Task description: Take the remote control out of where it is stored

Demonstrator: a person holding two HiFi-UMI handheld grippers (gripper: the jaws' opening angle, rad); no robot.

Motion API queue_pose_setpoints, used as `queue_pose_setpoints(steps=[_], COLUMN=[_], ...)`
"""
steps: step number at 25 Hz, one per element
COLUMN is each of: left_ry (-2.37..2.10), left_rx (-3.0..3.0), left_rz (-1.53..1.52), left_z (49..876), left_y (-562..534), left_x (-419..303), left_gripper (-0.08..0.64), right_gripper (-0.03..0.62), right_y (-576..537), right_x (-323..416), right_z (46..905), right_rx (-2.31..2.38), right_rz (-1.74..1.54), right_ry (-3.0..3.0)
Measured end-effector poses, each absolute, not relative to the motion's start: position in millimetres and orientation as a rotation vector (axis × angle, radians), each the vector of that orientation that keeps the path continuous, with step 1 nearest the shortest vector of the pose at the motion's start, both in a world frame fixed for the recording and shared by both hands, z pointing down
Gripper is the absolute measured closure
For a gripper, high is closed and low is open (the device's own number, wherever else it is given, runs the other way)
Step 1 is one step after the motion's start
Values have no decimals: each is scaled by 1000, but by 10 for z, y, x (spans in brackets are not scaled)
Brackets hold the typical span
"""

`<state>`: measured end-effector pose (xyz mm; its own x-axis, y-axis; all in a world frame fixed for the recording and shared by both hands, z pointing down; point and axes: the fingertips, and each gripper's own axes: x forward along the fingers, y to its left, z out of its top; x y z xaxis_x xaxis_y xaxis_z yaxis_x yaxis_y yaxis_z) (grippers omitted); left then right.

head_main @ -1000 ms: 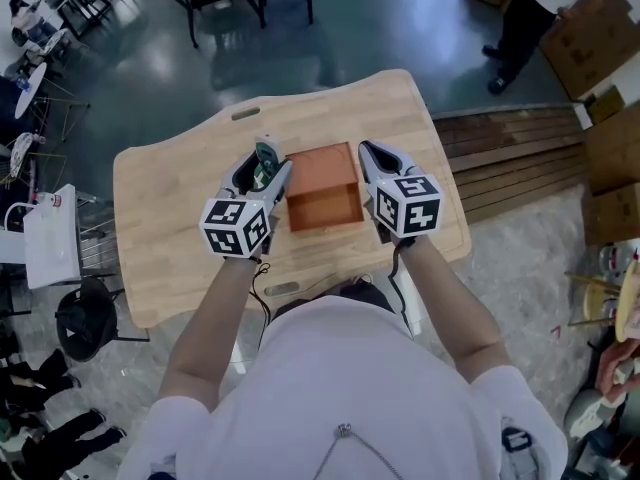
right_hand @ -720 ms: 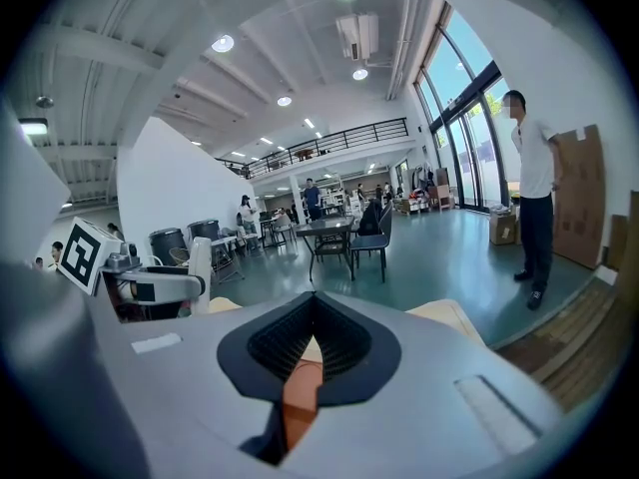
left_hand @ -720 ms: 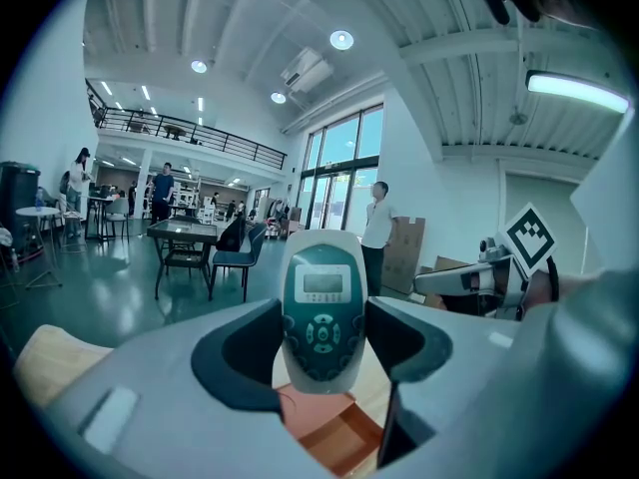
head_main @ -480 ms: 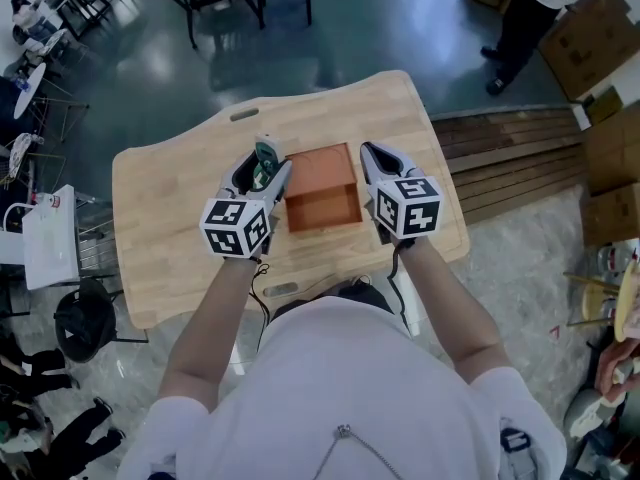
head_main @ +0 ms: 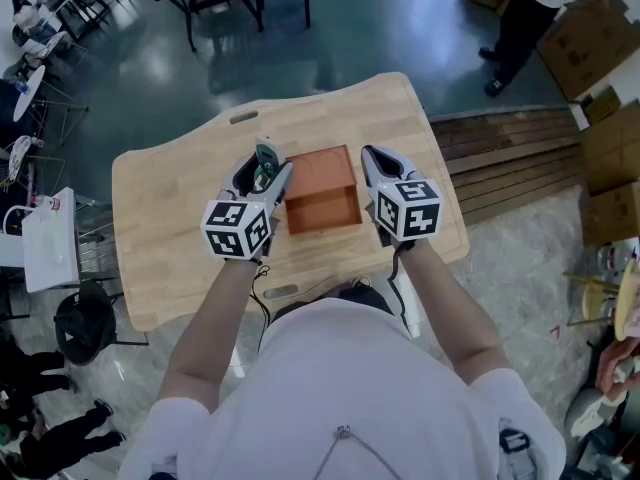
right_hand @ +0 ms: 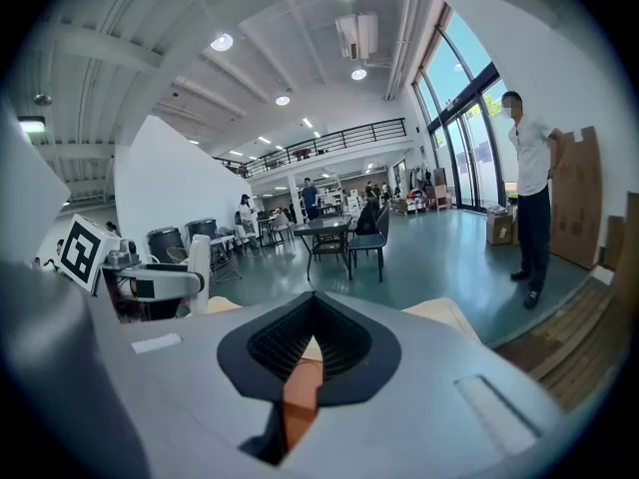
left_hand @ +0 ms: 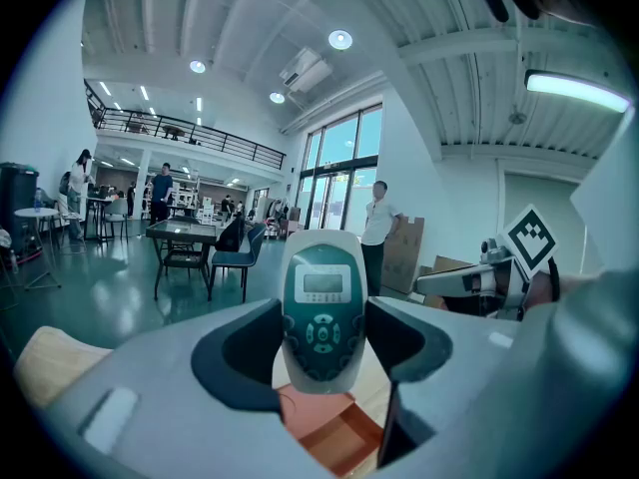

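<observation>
Head view: left tongs (head_main: 262, 171) hold the remote control (head_main: 266, 155) just left of the open orange-brown box (head_main: 322, 190) on the tabletop (head_main: 170, 198), judged to be its store and now vacated. Right tongs (head_main: 374, 164) sit beside the box's right wall, probably to steady it. Left gripper view: jaws clenched on the remote's lower body. Right gripper view: jaws pressed together, nothing between.

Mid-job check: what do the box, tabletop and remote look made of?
The orange-brown open box: probably matte wood or board, flat-sided, no sheen. The pale tabletop: light wood, faint plank lines. The white-and-teal remote control: smooth plastic, likely, with moulded buttons.
</observation>
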<state>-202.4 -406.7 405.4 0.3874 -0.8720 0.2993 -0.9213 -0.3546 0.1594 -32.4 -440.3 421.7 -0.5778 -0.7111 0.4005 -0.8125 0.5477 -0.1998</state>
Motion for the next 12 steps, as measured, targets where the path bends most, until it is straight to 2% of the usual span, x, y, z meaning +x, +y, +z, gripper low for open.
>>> queue_pose_setpoints(steps=[12], left_ry=[-1561], left_rx=[2348], left_rz=[245], left_z=[4088], left_y=[-4091], left_x=[-2018], left_gripper=[285], right_gripper=[566], right_y=[-4422], right_x=[-291], right_z=[4262], right_rx=[1290], right_rz=[540], right_ry=[-2502])
